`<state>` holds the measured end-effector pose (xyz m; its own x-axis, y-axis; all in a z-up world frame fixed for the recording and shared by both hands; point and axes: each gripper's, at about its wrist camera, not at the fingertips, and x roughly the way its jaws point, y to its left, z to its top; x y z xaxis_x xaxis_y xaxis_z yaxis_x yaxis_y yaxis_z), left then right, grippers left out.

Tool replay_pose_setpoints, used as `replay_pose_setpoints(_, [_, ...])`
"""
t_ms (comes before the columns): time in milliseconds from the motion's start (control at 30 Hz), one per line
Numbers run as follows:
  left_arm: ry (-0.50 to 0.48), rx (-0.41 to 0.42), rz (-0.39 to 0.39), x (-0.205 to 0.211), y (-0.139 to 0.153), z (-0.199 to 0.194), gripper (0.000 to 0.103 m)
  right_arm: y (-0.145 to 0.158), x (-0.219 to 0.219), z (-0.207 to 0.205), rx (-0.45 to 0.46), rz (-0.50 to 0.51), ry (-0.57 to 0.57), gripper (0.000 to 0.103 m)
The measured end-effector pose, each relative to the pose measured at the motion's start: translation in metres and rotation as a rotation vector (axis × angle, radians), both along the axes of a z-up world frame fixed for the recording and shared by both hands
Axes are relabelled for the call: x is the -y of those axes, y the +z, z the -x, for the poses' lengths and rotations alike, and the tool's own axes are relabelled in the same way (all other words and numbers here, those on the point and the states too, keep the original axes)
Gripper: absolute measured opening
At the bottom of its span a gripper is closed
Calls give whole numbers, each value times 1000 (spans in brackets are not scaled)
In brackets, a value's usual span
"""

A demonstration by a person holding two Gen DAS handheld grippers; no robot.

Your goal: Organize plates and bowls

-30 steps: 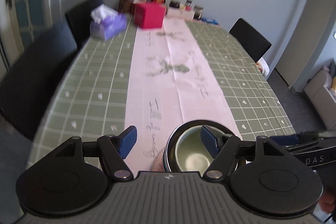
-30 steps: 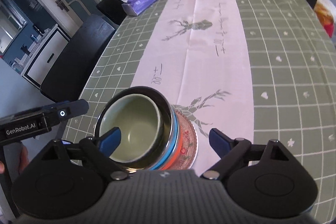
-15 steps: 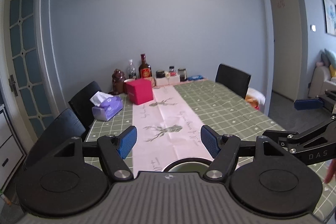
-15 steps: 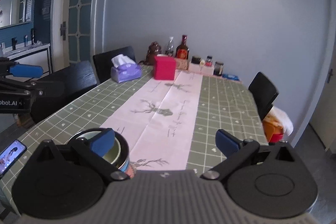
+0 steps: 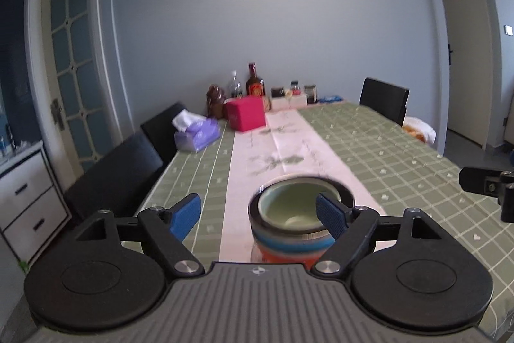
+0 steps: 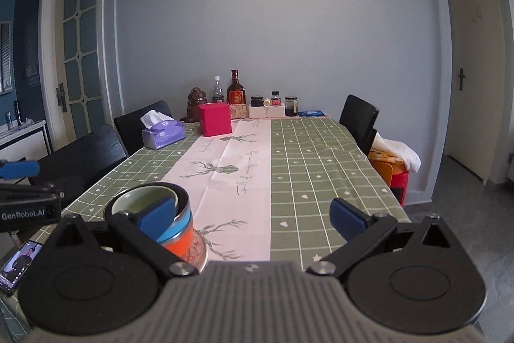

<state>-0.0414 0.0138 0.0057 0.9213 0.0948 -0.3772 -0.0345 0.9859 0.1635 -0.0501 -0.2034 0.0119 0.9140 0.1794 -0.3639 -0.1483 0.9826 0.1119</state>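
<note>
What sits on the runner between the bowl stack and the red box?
Nothing but bare runner with its printed deer: the right wrist view shows that stretch from the bowl stack to the red box holding no objects.

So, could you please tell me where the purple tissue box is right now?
The purple tissue box sits on the table's left side toward the far end, beside the pink cube-shaped box and in front of a black chair.

Both my wrist cameras sit low at the near table end, facing its length — sharing the stacked bowls (image 5: 295,214) (image 6: 151,214).
</note>
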Motion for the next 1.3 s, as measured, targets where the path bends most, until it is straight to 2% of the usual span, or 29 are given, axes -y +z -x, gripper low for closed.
replay_pose_setpoints(167, [14,-75,26,2,-26,5,95,-28,-12,9,-45,20,21,100])
replay_pose_setpoints(300, [8,-114,6,6,-41,11,95,-48,-22,10,-80,42,40,100])
replay_pose_setpoints(600, [3,-197,36,10,-67,5,95,-71,-25,5,-160,54,20,100])
replay_pose_setpoints(833, [-29,-206,24,17,-72,2,95,-78,-19,-1,-186,35,-21,100])
replay_pose_setpoints(1300, [-21,-226,39,15,-74,-3,95,-82,-16,-2,-196,28,-30,100])
